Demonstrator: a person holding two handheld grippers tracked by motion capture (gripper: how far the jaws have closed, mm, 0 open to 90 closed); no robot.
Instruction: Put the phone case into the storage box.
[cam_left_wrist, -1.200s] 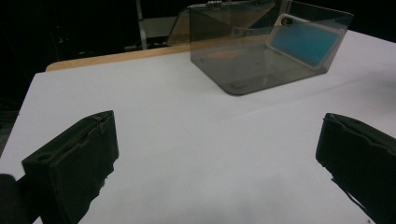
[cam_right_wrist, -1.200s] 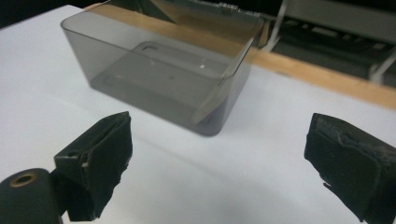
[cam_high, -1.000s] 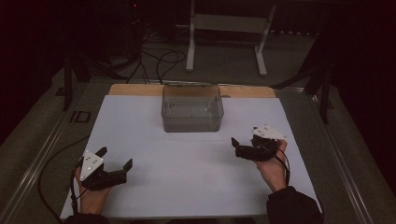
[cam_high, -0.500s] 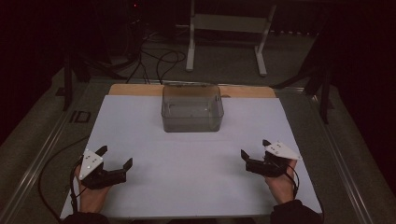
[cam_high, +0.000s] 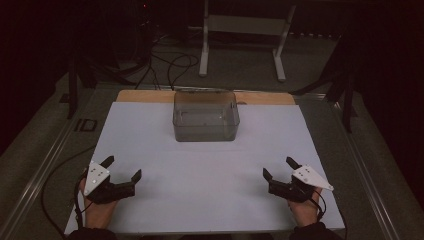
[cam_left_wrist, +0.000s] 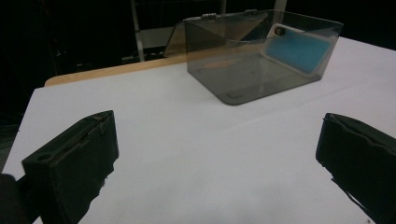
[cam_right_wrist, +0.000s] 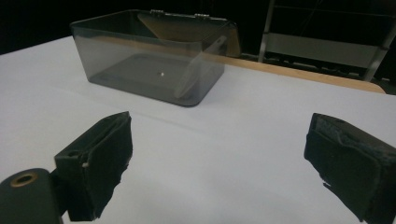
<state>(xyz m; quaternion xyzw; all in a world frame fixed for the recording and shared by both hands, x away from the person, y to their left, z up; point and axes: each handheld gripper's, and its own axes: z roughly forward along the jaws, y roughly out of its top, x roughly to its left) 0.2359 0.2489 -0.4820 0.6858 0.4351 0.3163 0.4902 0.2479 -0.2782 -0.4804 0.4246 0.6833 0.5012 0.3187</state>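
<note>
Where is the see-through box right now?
In the high view, the clear box sits mid-table at the far edge, ahead of both grippers and touching neither.

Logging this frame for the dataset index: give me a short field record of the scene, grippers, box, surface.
surface: white table top with a wooden strip along its far edge
box: clear smoky plastic box, lid open and tipped back, at the far middle of the table
box contents: looks empty from above; a blue patch seen through one wall, unclear what
left gripper: open, holds nothing, near left corner
right gripper: open, holds nothing, near right corner
contact with box: none, both grippers well short of it
</note>
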